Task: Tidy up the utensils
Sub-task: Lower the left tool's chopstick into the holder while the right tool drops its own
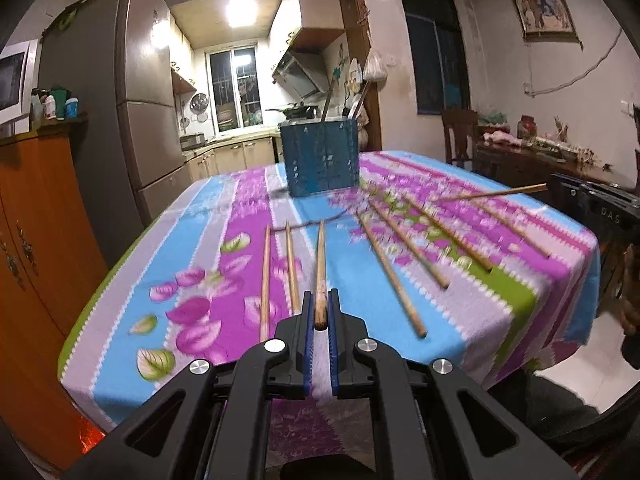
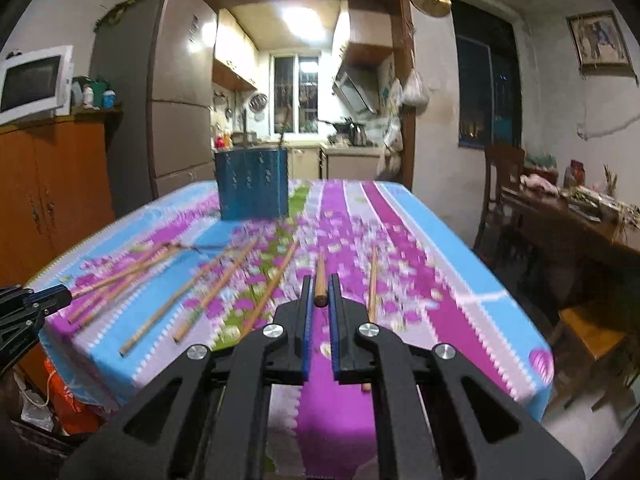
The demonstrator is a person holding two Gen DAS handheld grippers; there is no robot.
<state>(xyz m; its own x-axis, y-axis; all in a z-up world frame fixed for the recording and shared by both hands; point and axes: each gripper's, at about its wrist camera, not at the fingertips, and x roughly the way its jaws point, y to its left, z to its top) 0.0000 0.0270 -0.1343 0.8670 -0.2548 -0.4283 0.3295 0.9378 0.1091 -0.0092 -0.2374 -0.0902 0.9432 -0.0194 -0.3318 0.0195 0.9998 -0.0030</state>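
Wooden chopsticks (image 1: 392, 272) lie scattered on the floral-clothed surface (image 1: 192, 240). The left gripper (image 1: 320, 312) jaws clamp one chopstick (image 1: 320, 264); the right gripper (image 2: 320, 296) clamps another (image 2: 320, 280). The blue holder (image 1: 320, 156) behind holds only a few utensils; most remain.

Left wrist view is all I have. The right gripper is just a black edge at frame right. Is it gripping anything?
Observer: Yes. The right gripper is shut on one chopstick, clamped near its thick end, with the tip pointing away across the table.
Operator: Anything loose close to it?
Observer: One loose chopstick lies on the tablecloth just to its right. The near end runs underneath the gripper.
Operator: What's past that table edge?
Observer: A wooden stool stands on the floor beside the table's right edge.
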